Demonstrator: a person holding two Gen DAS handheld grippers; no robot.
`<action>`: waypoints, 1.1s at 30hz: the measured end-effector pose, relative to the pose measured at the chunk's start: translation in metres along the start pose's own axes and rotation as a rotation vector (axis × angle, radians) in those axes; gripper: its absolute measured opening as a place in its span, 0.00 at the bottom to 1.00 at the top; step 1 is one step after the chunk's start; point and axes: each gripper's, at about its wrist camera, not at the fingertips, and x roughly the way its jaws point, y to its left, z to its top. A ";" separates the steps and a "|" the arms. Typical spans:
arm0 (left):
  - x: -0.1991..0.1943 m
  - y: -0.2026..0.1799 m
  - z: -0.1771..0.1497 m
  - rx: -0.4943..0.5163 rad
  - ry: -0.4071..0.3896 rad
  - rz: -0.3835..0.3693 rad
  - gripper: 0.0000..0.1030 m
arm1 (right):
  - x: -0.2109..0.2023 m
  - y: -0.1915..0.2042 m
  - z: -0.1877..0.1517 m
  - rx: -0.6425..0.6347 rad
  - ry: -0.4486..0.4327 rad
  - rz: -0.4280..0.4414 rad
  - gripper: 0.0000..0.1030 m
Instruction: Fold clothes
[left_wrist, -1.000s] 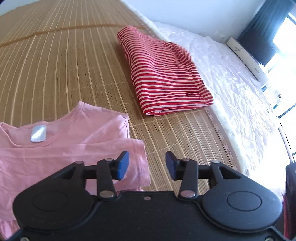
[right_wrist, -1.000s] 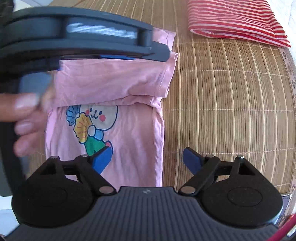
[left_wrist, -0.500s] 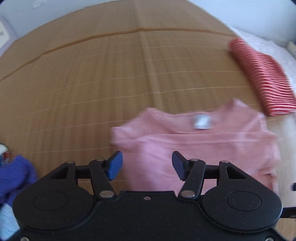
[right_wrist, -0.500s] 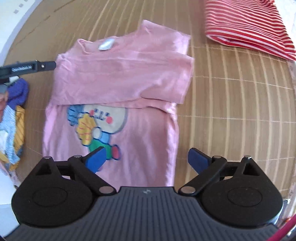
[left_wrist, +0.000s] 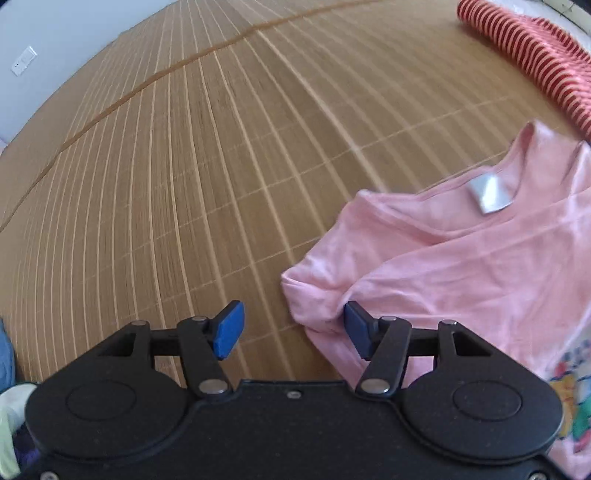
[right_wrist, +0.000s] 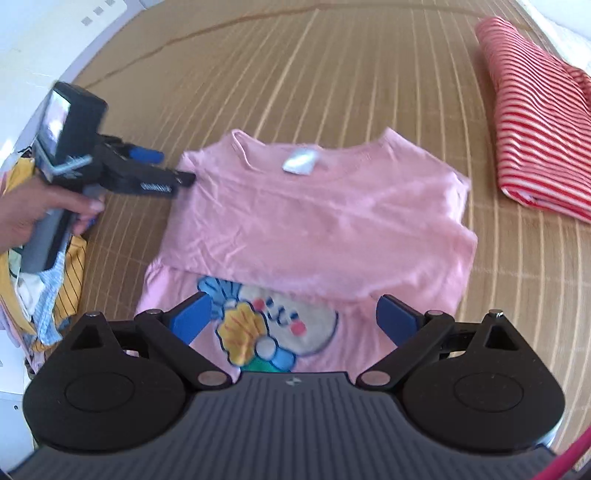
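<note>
Beside the pink shirt (right_wrist: 317, 218), both tools gape

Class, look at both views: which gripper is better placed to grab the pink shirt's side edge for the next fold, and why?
Left, probably. The left gripper has open jaws right at the pink shirt side edge; the right gripper hangs open over the print, away from either side.

Pink shirt (right_wrist: 317, 218): plain pink, grey neck label, cartoon print in yellow, blue, white, red and green. Folded garment (right_wrist: 535, 114) near mat's right edge: red-and-white stripes. Bamboo mat (left_wrist: 184, 166): tan slats, pale cross-lines. Left gripper (left_wrist: 291, 326) and right gripper (right_wrist: 293, 314): black bodies, blue pads. Clothes pile (right_wrist: 48, 280) at left edge: yellow pinstripe, light blue, white.
</note>
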 end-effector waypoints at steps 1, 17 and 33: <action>0.002 0.005 0.000 -0.023 -0.009 -0.006 0.69 | 0.003 0.000 0.002 0.002 0.003 0.001 0.95; -0.043 -0.042 -0.015 -0.030 -0.073 -0.193 0.67 | 0.012 -0.041 0.022 0.064 -0.086 -0.099 0.93; -0.040 -0.013 -0.070 -0.080 -0.012 -0.139 0.69 | 0.051 -0.059 -0.002 -0.239 0.045 -0.262 0.81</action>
